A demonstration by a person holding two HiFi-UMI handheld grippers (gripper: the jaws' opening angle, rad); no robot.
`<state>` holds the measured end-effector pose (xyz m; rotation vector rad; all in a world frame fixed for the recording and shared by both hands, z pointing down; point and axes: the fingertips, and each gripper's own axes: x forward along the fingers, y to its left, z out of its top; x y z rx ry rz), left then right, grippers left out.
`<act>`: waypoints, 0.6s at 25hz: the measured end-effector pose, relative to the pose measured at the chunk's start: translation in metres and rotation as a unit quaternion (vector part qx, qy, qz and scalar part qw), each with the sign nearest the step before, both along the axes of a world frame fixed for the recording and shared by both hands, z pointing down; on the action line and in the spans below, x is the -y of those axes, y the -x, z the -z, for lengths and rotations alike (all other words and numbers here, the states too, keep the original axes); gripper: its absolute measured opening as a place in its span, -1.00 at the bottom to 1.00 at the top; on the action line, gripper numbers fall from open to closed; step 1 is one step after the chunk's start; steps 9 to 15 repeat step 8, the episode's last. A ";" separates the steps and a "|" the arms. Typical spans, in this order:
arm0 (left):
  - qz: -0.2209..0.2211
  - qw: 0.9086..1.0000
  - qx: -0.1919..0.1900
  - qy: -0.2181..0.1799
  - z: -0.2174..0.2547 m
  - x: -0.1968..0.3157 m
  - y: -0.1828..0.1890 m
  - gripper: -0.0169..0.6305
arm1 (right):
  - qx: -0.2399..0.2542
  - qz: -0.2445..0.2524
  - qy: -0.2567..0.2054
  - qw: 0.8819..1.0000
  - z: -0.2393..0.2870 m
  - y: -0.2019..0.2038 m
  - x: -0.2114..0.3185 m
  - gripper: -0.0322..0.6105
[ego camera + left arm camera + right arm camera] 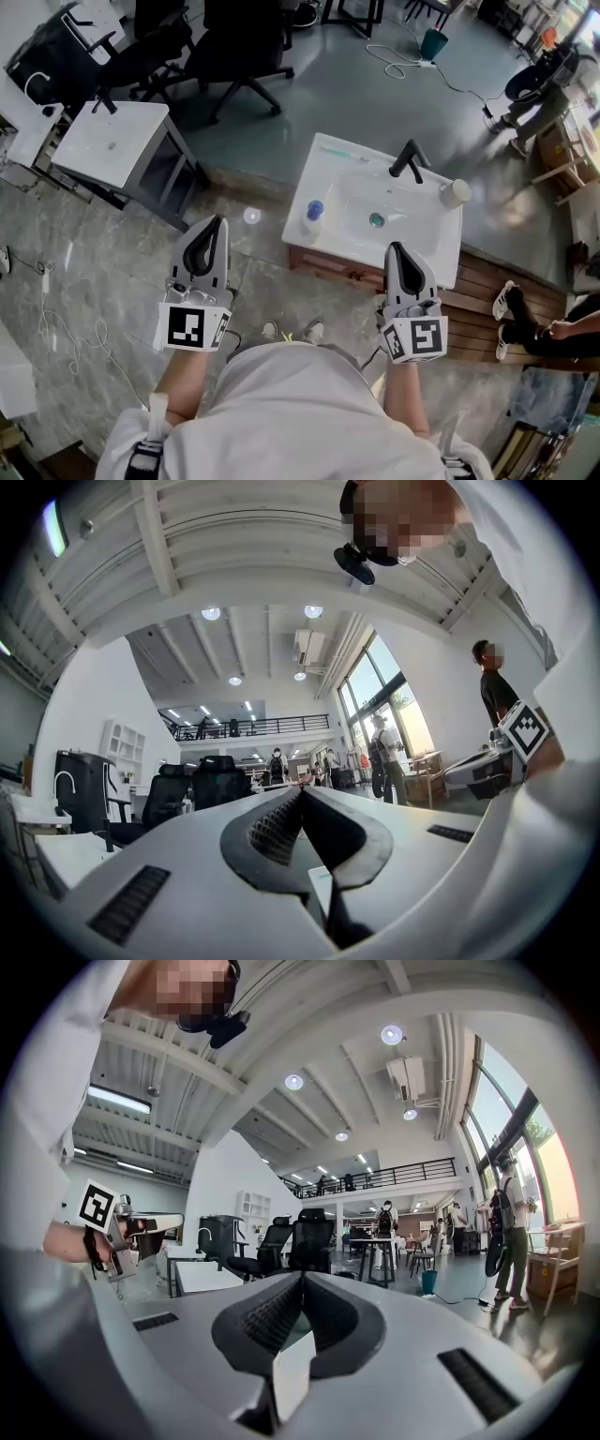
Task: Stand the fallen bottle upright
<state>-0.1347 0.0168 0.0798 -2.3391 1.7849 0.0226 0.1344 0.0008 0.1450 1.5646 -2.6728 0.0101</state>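
The left tool (pixel 216 225) and right tool (pixel 398 248) are held closed and empty, near the sink's (pixel 436 239) front edge. A bottle (pixel 312 217) is seen on its left rim, beside open floor (pixel 262 253).

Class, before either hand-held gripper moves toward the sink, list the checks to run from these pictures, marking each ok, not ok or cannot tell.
1. Left hand-held gripper empty: ok, jaws together on nothing.
2. Right hand-held gripper empty: ok, jaws together on nothing.
3. Jaws open for grasping: not ok, both shut.
4. Fallen white bottle located: ok, lying at the sink's far right corner, beside the faucet.
5. Blue-capped bottle clear of it: ok, on the sink's left edge.
6. Gripper at the bottle: not ok, both short of the sink.
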 end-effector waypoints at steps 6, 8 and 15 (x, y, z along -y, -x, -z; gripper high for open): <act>-0.002 1.000 0.000 -0.002 0.000 -0.001 -0.001 -0.89 | 0.005 -0.007 0.000 1.000 -0.002 -0.003 -0.004 -0.79; -0.002 1.000 0.001 0.000 0.000 -0.002 -0.002 -0.89 | 0.006 -0.006 0.001 1.000 -0.002 -0.001 -0.005 -0.79; -0.002 1.000 0.001 0.000 0.000 -0.002 -0.002 -0.89 | 0.006 -0.006 0.001 1.000 -0.002 -0.001 -0.005 -0.79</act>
